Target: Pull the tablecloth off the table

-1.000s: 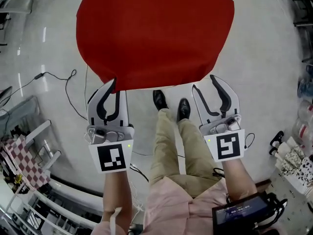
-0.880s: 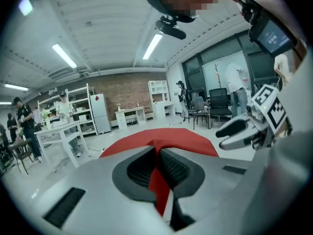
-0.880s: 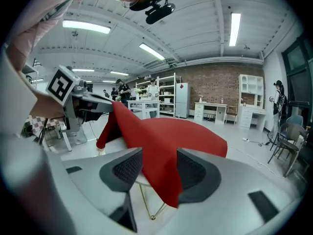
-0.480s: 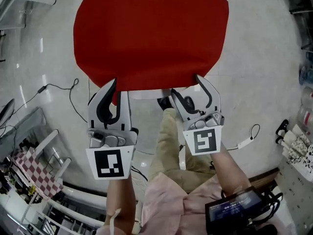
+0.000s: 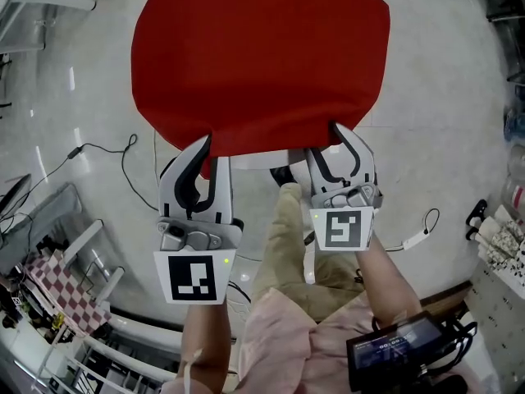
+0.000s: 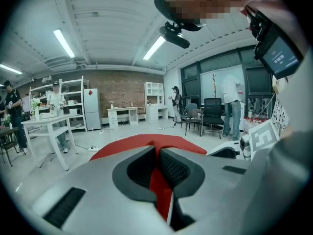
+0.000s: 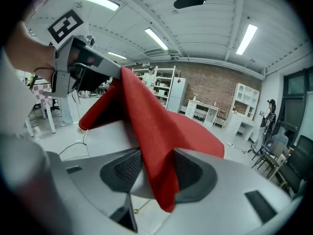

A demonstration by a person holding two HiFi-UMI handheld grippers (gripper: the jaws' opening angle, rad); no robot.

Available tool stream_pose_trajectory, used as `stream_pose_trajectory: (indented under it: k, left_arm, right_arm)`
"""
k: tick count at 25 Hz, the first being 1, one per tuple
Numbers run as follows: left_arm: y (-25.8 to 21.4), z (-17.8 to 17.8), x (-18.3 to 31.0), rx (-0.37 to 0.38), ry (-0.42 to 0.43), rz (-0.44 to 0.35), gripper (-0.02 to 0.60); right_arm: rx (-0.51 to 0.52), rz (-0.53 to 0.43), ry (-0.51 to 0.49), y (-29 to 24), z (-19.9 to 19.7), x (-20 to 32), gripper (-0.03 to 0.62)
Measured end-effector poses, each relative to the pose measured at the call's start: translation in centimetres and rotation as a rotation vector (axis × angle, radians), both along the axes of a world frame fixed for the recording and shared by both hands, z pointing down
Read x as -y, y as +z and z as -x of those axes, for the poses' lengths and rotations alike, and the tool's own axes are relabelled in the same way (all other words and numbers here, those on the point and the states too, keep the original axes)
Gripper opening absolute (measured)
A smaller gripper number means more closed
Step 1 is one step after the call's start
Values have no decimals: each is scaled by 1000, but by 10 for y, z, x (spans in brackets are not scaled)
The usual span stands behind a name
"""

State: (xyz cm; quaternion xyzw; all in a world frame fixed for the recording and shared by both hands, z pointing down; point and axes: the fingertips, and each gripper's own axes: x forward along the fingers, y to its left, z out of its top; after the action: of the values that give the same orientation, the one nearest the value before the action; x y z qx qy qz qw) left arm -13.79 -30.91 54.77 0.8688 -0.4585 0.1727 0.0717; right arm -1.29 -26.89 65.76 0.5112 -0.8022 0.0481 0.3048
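Note:
A red tablecloth (image 5: 262, 56) covers a round table, whose white rim (image 5: 256, 159) shows under the near hem. My left gripper (image 5: 210, 149) is shut on the hem at the near left; in the left gripper view a strip of the cloth (image 6: 159, 190) is pinched between its pads. My right gripper (image 5: 325, 138) sits at the near right of the hem. In the right gripper view a fold of the cloth (image 7: 146, 126) hangs between its jaws, which are closing. A gap still shows beside the left pad (image 7: 124, 168).
The person's legs and black shoes (image 5: 283, 175) stand between the grippers, close to the table. A cable (image 5: 107, 150) trails on the floor at left. A checkered item (image 5: 53, 290) and racks fill the lower left. White tables, chairs and people stand further off in the room.
My right gripper moved left and forward from beside the table to the cloth's near hem, which now lies between its jaws. My left gripper kept its grip and shifted slightly right.

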Motion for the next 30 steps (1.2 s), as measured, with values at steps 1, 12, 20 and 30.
stream_pose_trajectory:
  k: [1, 12, 20, 30]
  left_arm:
    - [0, 1, -1, -2, -3, 1, 38]
    - [-28, -9, -3, -27, -70, 27, 38]
    - [-20, -5, -21, -19, -98, -9, 40]
    - [-82, -10, -14, -64, -184, -70, 40]
  right_arm:
    - [10, 0, 6, -2, -2, 0, 199]
    - [48, -62, 0, -75, -39, 24, 37]
    - [83, -106, -26, -88, -44, 15, 29]
    - [208, -154, 30, -166, -57, 28, 26]
